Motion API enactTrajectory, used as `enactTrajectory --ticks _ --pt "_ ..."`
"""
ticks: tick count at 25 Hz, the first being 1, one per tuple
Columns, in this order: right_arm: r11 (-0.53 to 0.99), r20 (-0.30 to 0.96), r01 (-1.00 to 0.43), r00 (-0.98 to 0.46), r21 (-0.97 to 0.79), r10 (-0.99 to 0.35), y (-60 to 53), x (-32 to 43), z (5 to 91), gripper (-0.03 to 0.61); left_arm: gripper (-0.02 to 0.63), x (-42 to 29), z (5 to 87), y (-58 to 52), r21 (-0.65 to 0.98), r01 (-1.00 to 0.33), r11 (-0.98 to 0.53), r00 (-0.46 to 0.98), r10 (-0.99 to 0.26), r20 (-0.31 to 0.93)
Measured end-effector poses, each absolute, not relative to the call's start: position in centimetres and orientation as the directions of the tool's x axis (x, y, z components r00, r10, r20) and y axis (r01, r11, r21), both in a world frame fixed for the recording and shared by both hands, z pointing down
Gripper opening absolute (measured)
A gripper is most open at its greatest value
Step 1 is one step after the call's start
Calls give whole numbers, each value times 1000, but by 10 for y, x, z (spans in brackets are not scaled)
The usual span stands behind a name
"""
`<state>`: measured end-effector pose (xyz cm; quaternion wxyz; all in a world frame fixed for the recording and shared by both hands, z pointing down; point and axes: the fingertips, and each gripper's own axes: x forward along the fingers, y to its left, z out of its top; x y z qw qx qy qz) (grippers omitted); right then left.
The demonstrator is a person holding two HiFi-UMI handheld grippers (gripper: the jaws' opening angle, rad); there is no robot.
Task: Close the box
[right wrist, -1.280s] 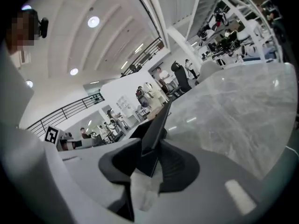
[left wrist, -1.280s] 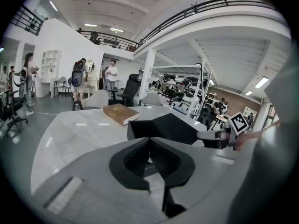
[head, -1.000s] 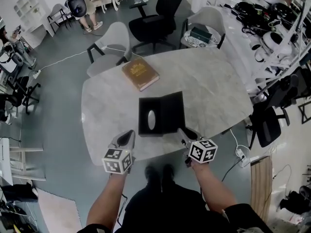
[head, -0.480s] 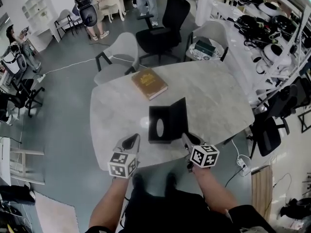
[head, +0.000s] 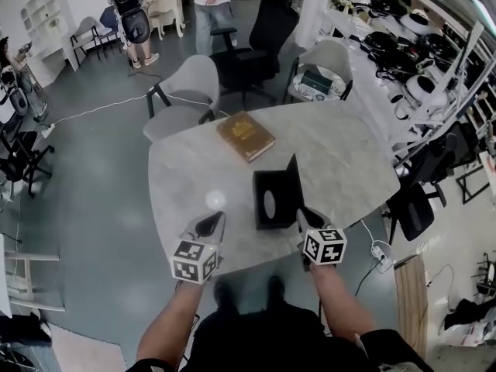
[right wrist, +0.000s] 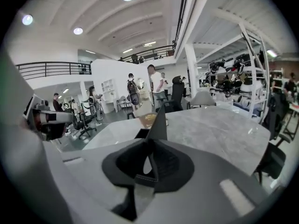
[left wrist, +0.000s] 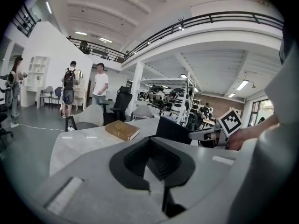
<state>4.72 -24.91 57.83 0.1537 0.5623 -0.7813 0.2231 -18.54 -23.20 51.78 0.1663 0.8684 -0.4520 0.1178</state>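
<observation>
A black box [head: 270, 201] stands on the marble table [head: 345, 155] in front of me. Its lid [head: 293, 181] stands almost upright along the box's right side. My right gripper [head: 304, 218] is at the lid's near corner, shut on the lid's edge. In the right gripper view the thin lid [right wrist: 158, 119] runs straight out from between that gripper's [right wrist: 148, 164] pads. My left gripper [head: 208, 225] hovers over the table's near edge, left of the box and apart from it. Its jaws [left wrist: 152, 167] are together with nothing in them.
A brown book [head: 245, 136] lies on the table beyond the box. Grey chairs [head: 186, 84] and a black office chair [head: 256, 41] stand at the far side. Shelves with equipment [head: 411, 60] line the right. People stand at the back left.
The lid has swung up from lying flat open to nearly upright, with my right gripper at its edge. The left gripper has stayed near the table's front edge.
</observation>
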Motion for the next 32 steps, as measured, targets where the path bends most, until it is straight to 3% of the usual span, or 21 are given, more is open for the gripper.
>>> enactTrajectory --ticks 8,18,32 --pt "167 504 -984 -177 -66 -845 -245 24 577 49 11 -215 525 -226 198 -749 -633 655 -662 364" --pt "356 561 -926 -232 121 -795 -248 -34 601 107 11 -205 539 -243 236 -715 -659 693 -621 366" --pt "511 648 -843 -296 167 -701 -250 -66 644 144 11 -206 558 -266 260 -739 -622 669 -629 397"
